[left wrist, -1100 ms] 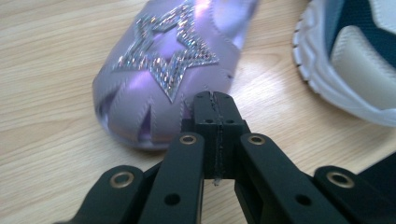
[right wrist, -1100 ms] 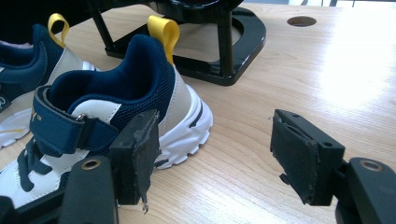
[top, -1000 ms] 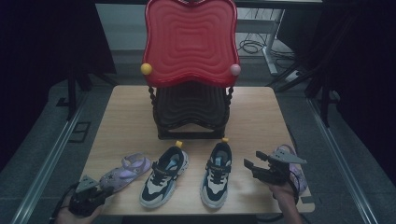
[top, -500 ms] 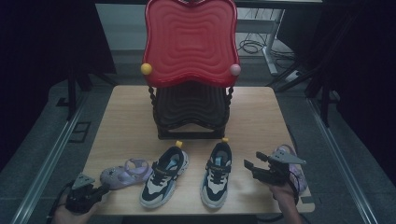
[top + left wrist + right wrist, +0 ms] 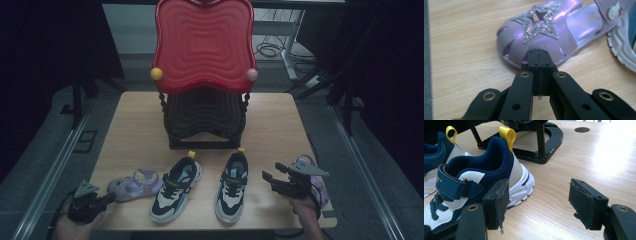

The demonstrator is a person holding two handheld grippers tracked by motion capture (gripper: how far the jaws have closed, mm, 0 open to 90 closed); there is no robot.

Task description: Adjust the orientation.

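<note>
A wooden table (image 5: 135, 130) holds a red and black rack (image 5: 204, 75) at its far middle. Along the near edge lie a purple sandal (image 5: 135, 183) at left, two navy-and-white sneakers (image 5: 176, 188) (image 5: 233, 186), and another purple sandal (image 5: 317, 181) at right. The left gripper (image 5: 539, 60), jaws pressed together and empty, sits just short of the left sandal's toe. The right gripper (image 5: 539, 202), jaws wide apart, sits just right of the right sneaker.

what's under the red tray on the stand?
Under the red tray sits a black ribbed lower tier on the stand's black base frame. The tray covers the tier's back part, so anything lying there can't be seen.
</note>
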